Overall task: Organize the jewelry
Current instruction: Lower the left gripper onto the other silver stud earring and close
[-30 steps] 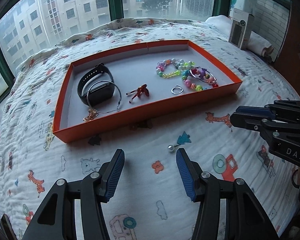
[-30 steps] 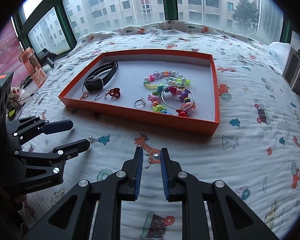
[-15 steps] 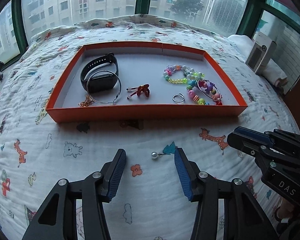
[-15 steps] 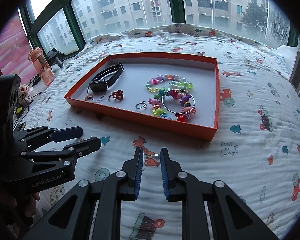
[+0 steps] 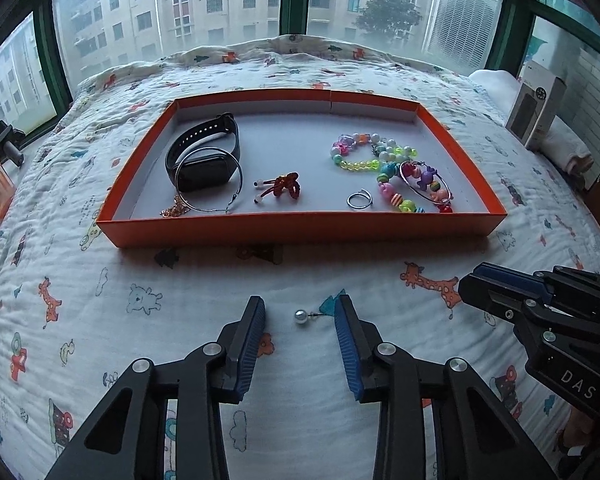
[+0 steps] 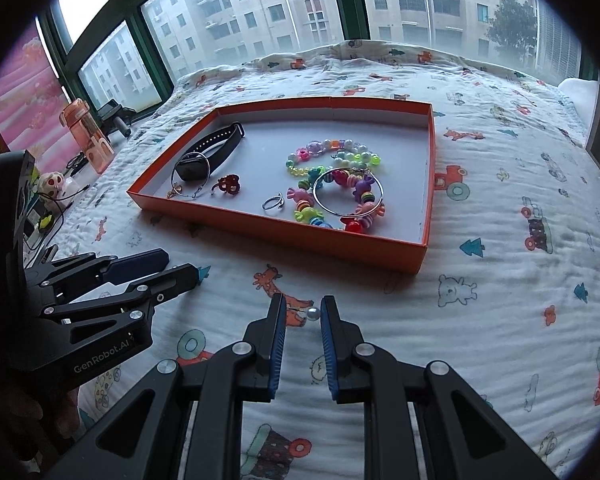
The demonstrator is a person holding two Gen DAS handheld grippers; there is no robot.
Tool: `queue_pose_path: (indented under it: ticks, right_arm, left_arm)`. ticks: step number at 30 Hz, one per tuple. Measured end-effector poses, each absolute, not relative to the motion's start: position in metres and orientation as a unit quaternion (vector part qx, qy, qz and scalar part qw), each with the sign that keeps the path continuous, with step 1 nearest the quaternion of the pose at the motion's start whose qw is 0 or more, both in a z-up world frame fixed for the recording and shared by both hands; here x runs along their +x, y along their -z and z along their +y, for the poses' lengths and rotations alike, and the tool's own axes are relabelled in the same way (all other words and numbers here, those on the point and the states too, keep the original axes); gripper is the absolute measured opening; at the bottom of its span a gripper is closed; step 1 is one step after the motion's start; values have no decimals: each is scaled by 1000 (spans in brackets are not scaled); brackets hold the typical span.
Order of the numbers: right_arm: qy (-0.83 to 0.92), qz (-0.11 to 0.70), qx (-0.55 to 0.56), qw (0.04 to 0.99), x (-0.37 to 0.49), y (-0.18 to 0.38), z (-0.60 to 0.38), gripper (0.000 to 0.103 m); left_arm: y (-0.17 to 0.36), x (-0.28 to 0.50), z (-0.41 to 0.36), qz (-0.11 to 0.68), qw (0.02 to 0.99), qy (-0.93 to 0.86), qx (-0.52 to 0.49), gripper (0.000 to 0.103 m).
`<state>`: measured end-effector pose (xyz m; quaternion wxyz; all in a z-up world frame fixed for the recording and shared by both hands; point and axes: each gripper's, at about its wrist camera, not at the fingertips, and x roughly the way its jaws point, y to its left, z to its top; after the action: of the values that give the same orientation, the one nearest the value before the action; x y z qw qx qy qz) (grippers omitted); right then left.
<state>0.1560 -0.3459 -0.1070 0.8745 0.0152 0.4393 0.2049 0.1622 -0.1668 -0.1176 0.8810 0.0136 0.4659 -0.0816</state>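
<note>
The left gripper (image 5: 300, 322) is closing around a pearl earring (image 5: 301, 317) that lies on the blanket (image 5: 180, 272) just before the orange tray's (image 5: 300, 228) near edge; its pads do not yet touch the earring. To do this well, they should meet on the bead itself, not the thin post. The right gripper (image 6: 303, 318) is clamped on a second pearl earring (image 6: 313, 313). Both grippers slant steeply down at the bed, side by side.
</note>
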Motion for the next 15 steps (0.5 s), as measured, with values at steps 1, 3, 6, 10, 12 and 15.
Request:
queue_pose_path:
  ticks: [1,3,6,10,12,15]
  right_arm:
    - [-206,439,16,874,156,107,-346,20]
    - [-207,440,18,874,157,109,-346,20]
    - [-209,442,19,872,158,111,-347,20]
    - [-211,442,21,871,159,112,-348,20]
    - [-211,443,23,871,159,112,-348,20]
    - [-211,443,24,871,160,112,-348,20]
  left_arm:
    - [118,161,-167,465,882,79,15,36]
    - [118,159,-168,462,884,75,19,35]
    - [119,157,-171,457,887,65,21,34]
    - [119,155,-173,453,890,58,22,32]
    - [119,155,-173,451,890,58,22,30]
    - [119,156,-174,450,891,59,24,26]
